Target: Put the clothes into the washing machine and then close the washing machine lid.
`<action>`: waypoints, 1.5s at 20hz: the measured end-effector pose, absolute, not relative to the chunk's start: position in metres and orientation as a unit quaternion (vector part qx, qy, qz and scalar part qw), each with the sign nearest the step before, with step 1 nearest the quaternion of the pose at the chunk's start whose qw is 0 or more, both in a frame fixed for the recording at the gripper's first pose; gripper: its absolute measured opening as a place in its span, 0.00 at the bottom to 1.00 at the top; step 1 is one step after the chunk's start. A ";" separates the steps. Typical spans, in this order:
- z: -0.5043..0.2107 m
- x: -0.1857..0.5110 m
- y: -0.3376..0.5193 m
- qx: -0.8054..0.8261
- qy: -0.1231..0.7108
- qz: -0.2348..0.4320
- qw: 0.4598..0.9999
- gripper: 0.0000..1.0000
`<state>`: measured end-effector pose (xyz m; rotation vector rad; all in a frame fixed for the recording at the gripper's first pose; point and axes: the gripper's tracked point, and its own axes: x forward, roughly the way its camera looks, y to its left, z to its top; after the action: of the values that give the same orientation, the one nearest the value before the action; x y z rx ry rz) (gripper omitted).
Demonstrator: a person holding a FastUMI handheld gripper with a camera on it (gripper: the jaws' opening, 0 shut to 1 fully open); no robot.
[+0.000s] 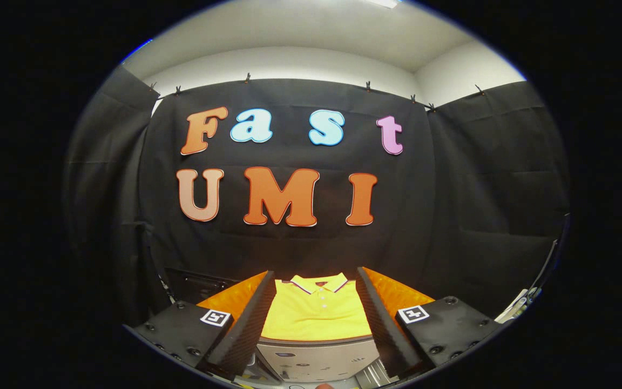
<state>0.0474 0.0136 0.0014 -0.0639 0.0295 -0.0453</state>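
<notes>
Against the black-draped booth wall, a folded yellow polo shirt (316, 313) is seen lying flat on an orange surface (397, 294) beyond the wide-open, empty gripper (315, 319), judged light, limp and best pinched at a bunched near edge

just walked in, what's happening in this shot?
A person is holding a handheld gripper toward a folded yellow polo shirt, which lies on top of a white appliance, presumably the washing machine. The shirt is seen between the two fingers, which stand wide apart and press on nothing. The shirt is neatly folded with its collar toward the black cloth wall. From how things lie, loading has not started: the shirt is not yet picked up.
</notes>
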 end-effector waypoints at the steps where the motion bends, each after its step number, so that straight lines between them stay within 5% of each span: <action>1: -0.001 0.057 0.013 -0.028 0.022 -0.023 0.999 0.97; 18: -0.159 0.285 -0.041 0.025 0.218 -0.020 0.976 0.95; 30: -0.237 0.311 -0.048 0.023 0.347 -0.011 0.937 0.99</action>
<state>0.3113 -0.0482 -0.2368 0.0478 0.7099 -0.0226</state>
